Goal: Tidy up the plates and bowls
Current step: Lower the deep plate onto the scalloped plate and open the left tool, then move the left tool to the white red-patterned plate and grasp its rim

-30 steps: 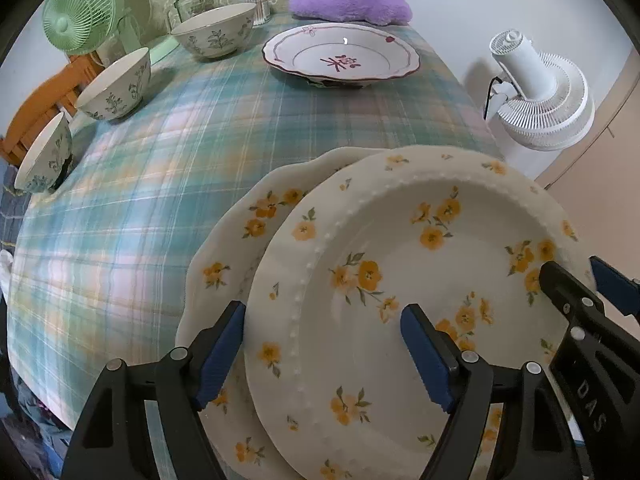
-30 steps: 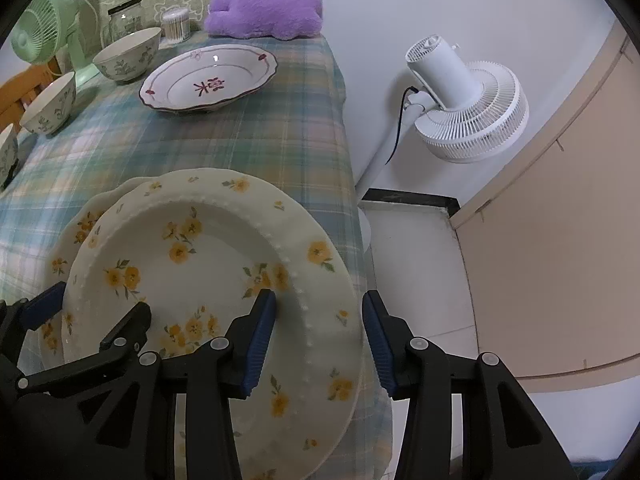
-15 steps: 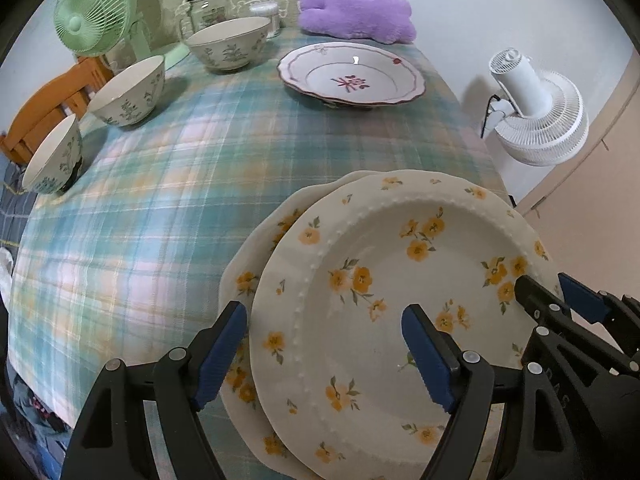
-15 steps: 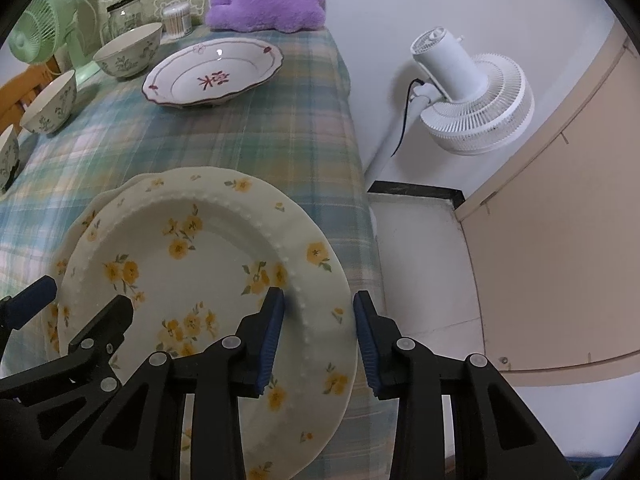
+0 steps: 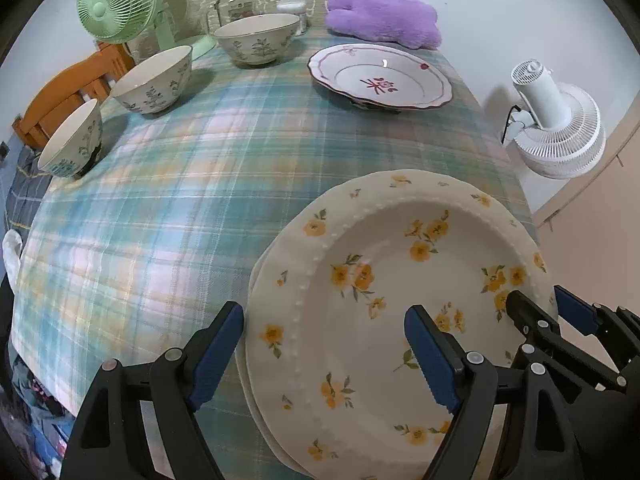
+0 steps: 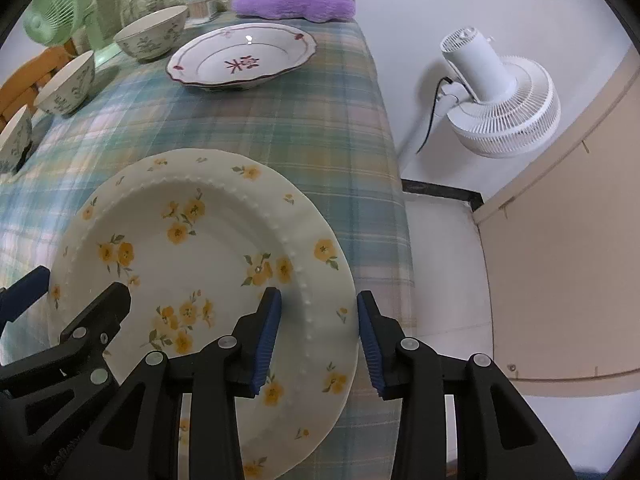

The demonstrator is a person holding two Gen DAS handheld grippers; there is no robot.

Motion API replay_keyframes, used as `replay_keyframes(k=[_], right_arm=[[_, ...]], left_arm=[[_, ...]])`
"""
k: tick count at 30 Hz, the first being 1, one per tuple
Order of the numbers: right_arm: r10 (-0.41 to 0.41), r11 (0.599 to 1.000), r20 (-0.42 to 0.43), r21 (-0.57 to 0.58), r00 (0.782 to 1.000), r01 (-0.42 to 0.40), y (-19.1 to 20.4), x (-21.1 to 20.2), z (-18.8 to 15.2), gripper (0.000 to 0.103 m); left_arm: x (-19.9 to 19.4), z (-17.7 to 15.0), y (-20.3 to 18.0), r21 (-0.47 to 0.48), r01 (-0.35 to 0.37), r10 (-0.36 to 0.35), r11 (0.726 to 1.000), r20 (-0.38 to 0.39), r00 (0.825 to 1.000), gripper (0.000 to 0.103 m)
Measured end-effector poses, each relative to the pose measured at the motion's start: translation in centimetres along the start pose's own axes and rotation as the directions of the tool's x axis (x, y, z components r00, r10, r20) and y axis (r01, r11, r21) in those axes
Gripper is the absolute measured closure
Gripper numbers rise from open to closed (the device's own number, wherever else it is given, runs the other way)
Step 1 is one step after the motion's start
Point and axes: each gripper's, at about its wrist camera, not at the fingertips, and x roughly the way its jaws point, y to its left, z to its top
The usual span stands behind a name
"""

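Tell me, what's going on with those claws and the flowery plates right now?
Left gripper open, right gripper open astride rim. Cream yellow-flowered plate stacked on its twin. Nothing blocking.

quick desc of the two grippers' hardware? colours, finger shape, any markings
Both match: matte black plastic linkage arms with silver rivet pins, and blue ribbed pads on the inner finger faces. The left gripper and right gripper both have straight, tapering fingers. Raised lettering shows on the left gripper's body in the right wrist view, unreadable. No cables or sleeves in view.

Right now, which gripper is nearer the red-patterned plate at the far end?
Neither clearly. Left gripper and right gripper both straddle opposite rims of the yellow-flower plate, well short of the red-patterned plate.
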Motion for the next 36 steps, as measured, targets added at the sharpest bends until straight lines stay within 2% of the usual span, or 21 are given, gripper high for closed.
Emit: replay_keyframes(k=[7, 9, 16, 28, 36], right_arm=[[0.036, 0.999, -0.022, 0.018, 0.999, -0.036, -0.6, 0.0, 0.3, 0.058], [0.055, 0.998, -0.023, 0.036, 0.998, -0.054, -0.8, -0.4, 0.4, 0.055], [0.056, 0.995, 0.087, 0.077, 0.995, -0.062, -0.2, -4.4, 0.9, 0.043], [0.059, 0.983, 0.219, 0.157, 0.974, -0.095, 2.5, -9.1, 3.6, 0.043], [0.078, 0.969, 0.261, 0.206, 0.962, -0.134, 1.9, -8.3, 7.9, 0.043]], left_arm=[[-0.4, 0.0, -0.1, 0.002, 0.007, -0.007, 1.0, -0.021, 1.0, 0.018], [-1.0, 0.1, 0.0, 0.016, 0.008, -0.008, 1.0, -0.01, 1.0, 0.017], [-3.3, 1.7, 2.0, 0.057, 0.02, -0.023, 0.998, 0.055, 0.998, 0.017], [-6.2, 5.6, 5.3, 0.121, 0.053, -0.073, 0.991, 0.167, 0.983, 0.016], [-5.0, 10.5, 5.3, 0.087, 0.09, -0.106, 0.992, 0.203, 0.973, 0.016]])
